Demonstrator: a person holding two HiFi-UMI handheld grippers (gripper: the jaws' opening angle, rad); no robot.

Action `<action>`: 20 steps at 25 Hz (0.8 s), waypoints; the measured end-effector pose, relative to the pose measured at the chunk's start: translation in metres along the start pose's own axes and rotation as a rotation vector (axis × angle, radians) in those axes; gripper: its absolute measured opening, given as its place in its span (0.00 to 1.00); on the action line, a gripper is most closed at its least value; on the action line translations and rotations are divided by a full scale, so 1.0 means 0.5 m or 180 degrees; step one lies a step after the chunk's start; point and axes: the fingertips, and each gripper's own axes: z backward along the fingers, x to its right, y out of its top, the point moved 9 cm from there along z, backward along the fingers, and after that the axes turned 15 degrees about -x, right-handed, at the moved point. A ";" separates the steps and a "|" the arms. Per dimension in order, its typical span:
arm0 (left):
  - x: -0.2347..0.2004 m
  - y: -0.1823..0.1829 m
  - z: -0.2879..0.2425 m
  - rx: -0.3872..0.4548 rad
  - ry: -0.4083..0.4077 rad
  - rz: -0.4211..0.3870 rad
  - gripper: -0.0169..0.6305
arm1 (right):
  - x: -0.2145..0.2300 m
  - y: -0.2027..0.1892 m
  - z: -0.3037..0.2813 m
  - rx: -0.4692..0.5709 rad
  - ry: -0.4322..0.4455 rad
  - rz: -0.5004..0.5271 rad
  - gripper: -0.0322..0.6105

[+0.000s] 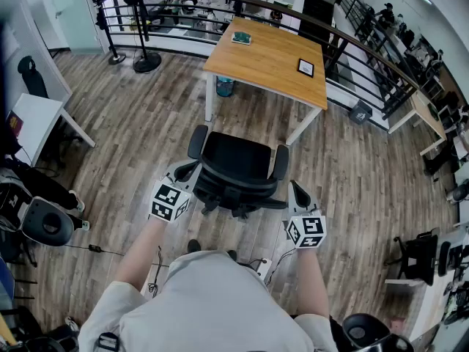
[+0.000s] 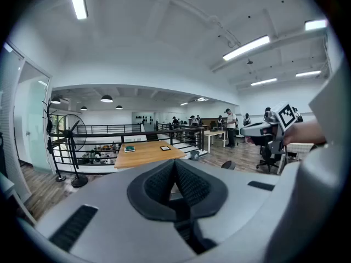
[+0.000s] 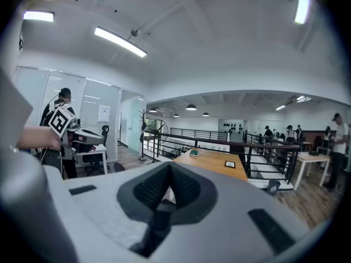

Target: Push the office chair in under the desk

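The black office chair stands on the wood floor, its seat facing the wooden desk, about a chair's length short of it. My left gripper is at the left of the chair's backrest, close to the left armrest. My right gripper is at the right of the backrest, close to the right armrest. Whether either one touches the chair I cannot tell. In the left gripper view the jaws are shut with nothing between them. The right gripper is likewise shut and empty. Both gripper views look over the chair at the desk.
A green book and a dark tablet lie on the desk, with a blue bin beneath it. A black railing runs behind the desk. A fan stand, a white table and another chair are at the left.
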 end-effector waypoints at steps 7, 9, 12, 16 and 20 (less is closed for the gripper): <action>0.000 0.000 -0.004 0.0002 -0.0010 -0.0005 0.02 | 0.000 -0.002 -0.002 0.0008 0.0006 0.0003 0.05; -0.001 0.001 -0.005 0.0001 -0.0014 0.0006 0.02 | -0.001 0.000 -0.003 0.0001 0.0011 0.0012 0.05; -0.003 0.000 -0.005 0.0004 -0.0025 0.0016 0.02 | -0.005 0.001 -0.003 -0.0008 -0.0002 0.0011 0.05; -0.002 -0.002 -0.009 0.0006 -0.0046 0.0007 0.02 | -0.004 -0.001 -0.007 -0.0015 -0.0006 -0.0020 0.05; 0.000 -0.004 -0.013 0.0005 -0.0069 -0.0008 0.02 | -0.006 -0.007 -0.010 -0.0042 -0.0004 0.0009 0.05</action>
